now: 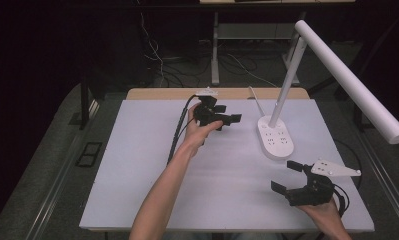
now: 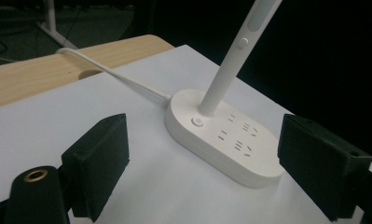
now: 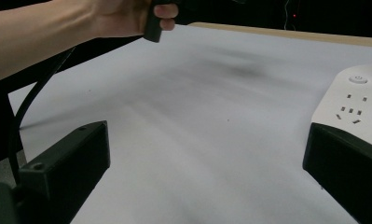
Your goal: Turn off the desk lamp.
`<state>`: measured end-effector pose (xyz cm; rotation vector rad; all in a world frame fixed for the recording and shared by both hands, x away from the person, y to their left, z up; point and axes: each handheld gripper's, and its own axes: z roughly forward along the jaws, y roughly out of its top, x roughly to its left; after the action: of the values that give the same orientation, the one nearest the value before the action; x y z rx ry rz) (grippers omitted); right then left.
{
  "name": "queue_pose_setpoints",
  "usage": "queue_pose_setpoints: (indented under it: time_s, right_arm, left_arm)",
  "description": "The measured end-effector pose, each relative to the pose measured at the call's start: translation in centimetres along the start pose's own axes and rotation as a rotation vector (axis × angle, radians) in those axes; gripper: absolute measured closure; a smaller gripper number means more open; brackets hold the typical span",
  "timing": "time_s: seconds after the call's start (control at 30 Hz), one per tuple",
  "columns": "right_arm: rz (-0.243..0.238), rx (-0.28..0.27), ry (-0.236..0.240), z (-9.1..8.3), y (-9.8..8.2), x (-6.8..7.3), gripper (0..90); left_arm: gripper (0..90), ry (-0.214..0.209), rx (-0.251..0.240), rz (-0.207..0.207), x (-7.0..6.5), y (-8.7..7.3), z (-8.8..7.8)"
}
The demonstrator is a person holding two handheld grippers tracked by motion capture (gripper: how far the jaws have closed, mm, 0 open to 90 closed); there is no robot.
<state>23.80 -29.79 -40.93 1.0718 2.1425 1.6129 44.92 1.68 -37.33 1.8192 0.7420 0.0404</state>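
Observation:
A white desk lamp stands at the table's right, its oval base (image 1: 275, 137) carrying sockets and a round button (image 2: 197, 122). The stem (image 1: 287, 82) rises to a long tubular head (image 1: 352, 82) that reaches out past the right edge. My left gripper (image 1: 232, 119) is held above the table's far middle, pointing right at the base, jaws open and empty. In the left gripper view the base (image 2: 230, 140) lies between and beyond the jaws. My right gripper (image 1: 286, 176) rests near the front right, open and empty, with the base (image 3: 351, 107) beside its right jaw.
A white sheet (image 1: 152, 165) covers the wooden table (image 1: 162, 93). The lamp's white cord (image 2: 113, 74) runs off the far edge. A black cable (image 1: 179, 130) trails from the left gripper beside the forearm. Dark floor with cables and desk legs lies beyond.

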Motion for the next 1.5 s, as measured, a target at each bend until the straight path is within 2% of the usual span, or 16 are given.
queue_pose_setpoints:
  time_s: [0.03, 0.07, 0.1, 0.13, 0.33, 0.43, 0.73, 0.77, 0.87, 1.17, 1.4, 1.5]
  right_arm:
    - [0.000, 0.000, 0.001, 0.0, 0.0, 0.0, 0.4]
    - [-0.001, 0.000, 0.001, 0.0, 0.0, 0.0, 0.4]
    - [-0.002, -0.001, 0.001, 0.0, 0.0, 0.0, 0.4]
    - [-0.002, 0.000, 0.001, 0.0, 0.0, 0.0, 0.4]
    - [-0.001, 0.006, 0.001, 0.1, 0.0, 0.1, 0.4]
    - [-0.003, 0.008, 0.002, 0.2, -0.1, 0.2, 0.4]
    - [-0.001, 0.012, 0.001, 0.2, -0.1, 0.3, 0.4]
    - [-0.001, 0.012, 0.001, 0.2, -0.1, 0.3, 0.4]
    - [-0.001, 0.012, 0.001, 0.2, -0.1, 0.3, 0.4]
    - [0.000, 0.014, 0.002, 0.3, -0.1, 0.4, 0.4]
    - [-0.002, 0.013, -0.002, 0.3, -0.1, 0.4, 0.4]
    - [-0.002, 0.015, -0.005, 0.2, -0.1, 0.3, 0.4]
  left_arm:
    - [15.4, -0.004, -0.002, 0.011, -0.1, -0.3, -0.5]
    - [15.4, -0.007, -0.019, 0.005, -0.2, -0.6, -0.9]
    - [15.3, -0.004, -0.013, 0.033, -0.2, -0.9, -1.5]
    - [15.3, 0.005, -0.012, 0.038, -0.3, -1.2, -2.1]
    - [16.2, 0.021, -0.064, 0.055, -0.5, -3.1, -5.0]
    - [14.4, 0.013, -0.093, 0.052, -0.5, -3.8, -6.3]
    - [10.3, 0.044, -0.179, 0.101, -0.3, -5.5, -10.8]
    - [10.3, 0.035, -0.187, 0.104, -0.3, -5.6, -11.2]
    - [10.1, 0.047, -0.205, 0.109, -0.2, -6.3, -12.6]
    - [10.0, 0.078, -0.225, 0.110, -1.1, -8.0, -15.8]
    - [9.8, 0.093, -0.222, 0.119, -1.8, -9.7, -17.6]
    - [9.9, 0.083, -0.221, 0.123, -2.0, -10.4, -18.1]
